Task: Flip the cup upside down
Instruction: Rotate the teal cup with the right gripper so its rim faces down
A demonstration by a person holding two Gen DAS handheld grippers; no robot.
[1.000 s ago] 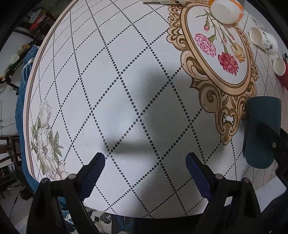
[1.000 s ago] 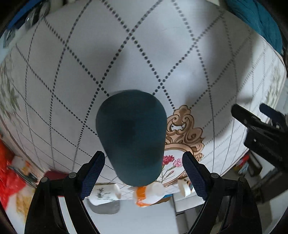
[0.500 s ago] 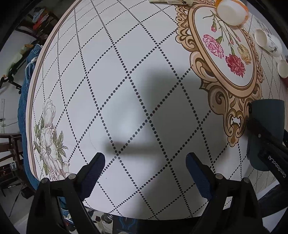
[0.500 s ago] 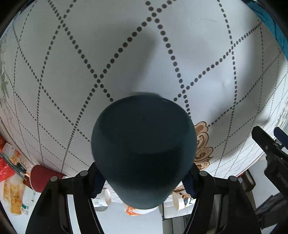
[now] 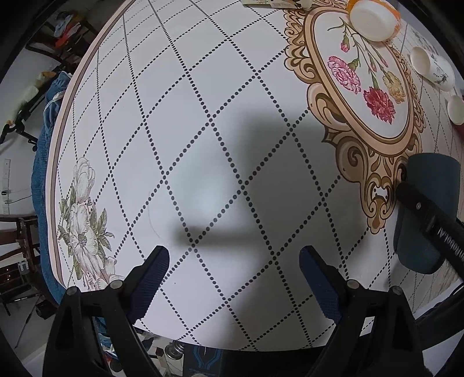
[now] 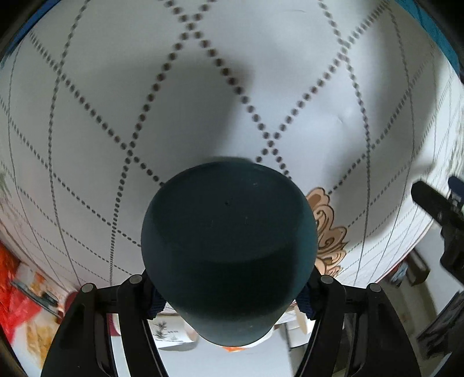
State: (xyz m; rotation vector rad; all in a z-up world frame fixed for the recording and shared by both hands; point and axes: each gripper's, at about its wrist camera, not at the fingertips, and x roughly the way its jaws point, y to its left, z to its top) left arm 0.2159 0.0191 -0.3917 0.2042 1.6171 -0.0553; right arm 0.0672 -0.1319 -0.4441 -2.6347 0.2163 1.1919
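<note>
Left wrist view: your left gripper (image 5: 234, 265) hangs over the bare middle of the table (image 5: 203, 101), jaws spread wide with nothing between them. Idle by the look of it, parked out of the way so the other hand has room. The cup (image 5: 426, 211), dark teal, sits at the right edge of the frame with one black finger of the right gripper (image 5: 429, 214) across its side. White lidded tub (image 5: 372, 18) and small white cups (image 5: 433, 68) sit upper right, well apart from the action.

Right wrist view: cup (image 6: 229, 246) fills the lower centre, flat closed base facing the lens, mouth pointing away toward your hand side. The right gripper (image 6: 230, 293) has its jaws pinching the cup on both sides; blue pads barely show past the body. Side grip makes sense: it leaves wrist roll free for the flip. Can't tell whether the cup touches the table or is lifted. Left gripper (image 6: 438, 208) shows at right edge.

My read: grasp done, rotation not finished. Watch for slip on the smooth tapered wall.
</note>
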